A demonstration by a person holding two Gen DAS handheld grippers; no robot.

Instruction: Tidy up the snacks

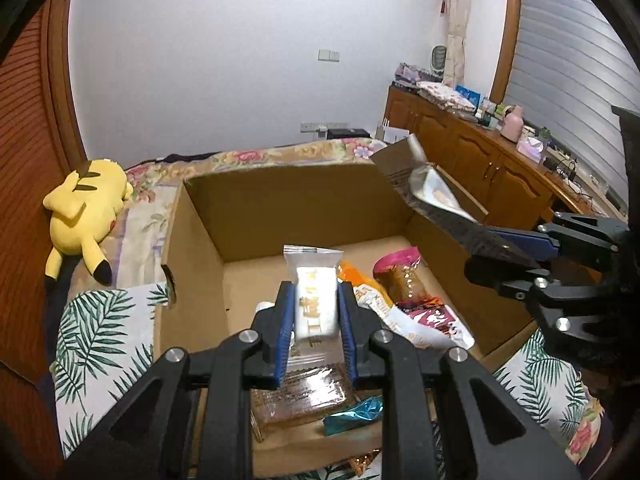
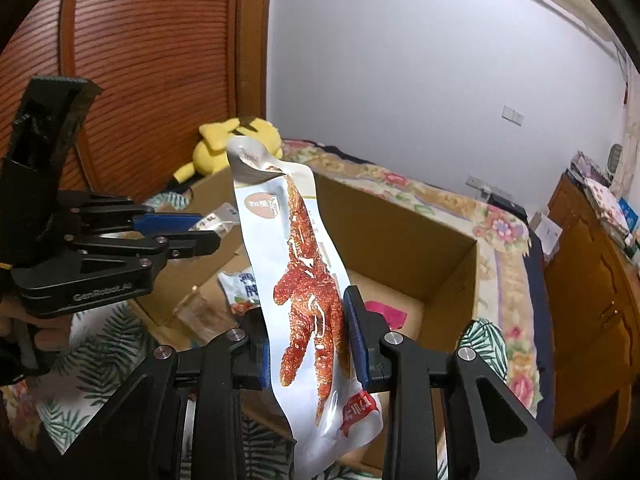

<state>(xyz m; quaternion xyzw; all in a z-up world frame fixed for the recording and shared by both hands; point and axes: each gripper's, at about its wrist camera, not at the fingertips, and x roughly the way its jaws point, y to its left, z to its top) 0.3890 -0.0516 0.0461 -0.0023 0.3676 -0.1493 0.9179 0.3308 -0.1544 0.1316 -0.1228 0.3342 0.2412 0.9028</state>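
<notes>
An open cardboard box (image 1: 280, 208) (image 2: 404, 236) sits on the bed. My left gripper (image 1: 314, 304) is shut on a small clear-and-white wrapped snack (image 1: 314, 292), held over the box's near side. On the box floor lie a pink-topped brown snack (image 1: 402, 280), an orange-and-white packet (image 1: 376, 300), a clear pack of brown biscuits (image 1: 300, 396) and a teal wrapper (image 1: 354, 416). My right gripper (image 2: 306, 336) is shut on a long white packet printed with a red chicken foot (image 2: 300, 280), standing upright over the box. That right gripper (image 1: 432, 204) also shows at the right of the left wrist view.
A yellow plush toy (image 1: 86, 216) (image 2: 232, 140) lies on the floral bedspread (image 1: 256, 158) left of the box. A leaf-print cloth (image 1: 100, 336) covers the near bed. A wooden cabinet (image 1: 480, 160) with clutter runs along the right wall. A ribbed wooden door (image 2: 152, 60) stands behind.
</notes>
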